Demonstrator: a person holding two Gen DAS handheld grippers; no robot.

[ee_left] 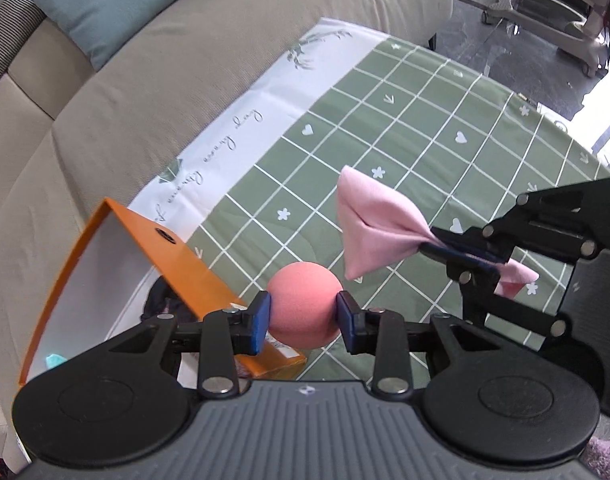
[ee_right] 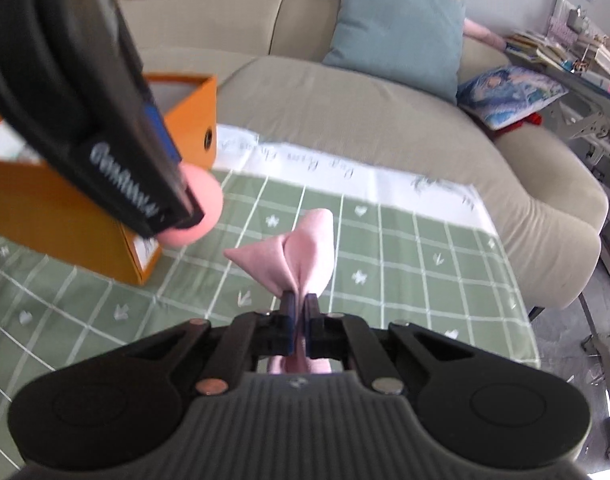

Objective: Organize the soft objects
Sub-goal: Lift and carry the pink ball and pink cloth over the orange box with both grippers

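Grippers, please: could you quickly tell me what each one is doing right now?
Left gripper: closed on the pink foam ball.
Right gripper: shut on the pink cloth.

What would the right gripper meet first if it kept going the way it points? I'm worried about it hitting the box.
Probably the green checked cloth. The right gripper, shut on the pink fabric, points down past it at bare cloth; the orange box sits well left. Depth is unclear.

Beige sofa (ee_left: 153, 92) behind green checked cloth (ee_left: 425, 128); teal cushion (ee_left: 117, 4) against backrest.
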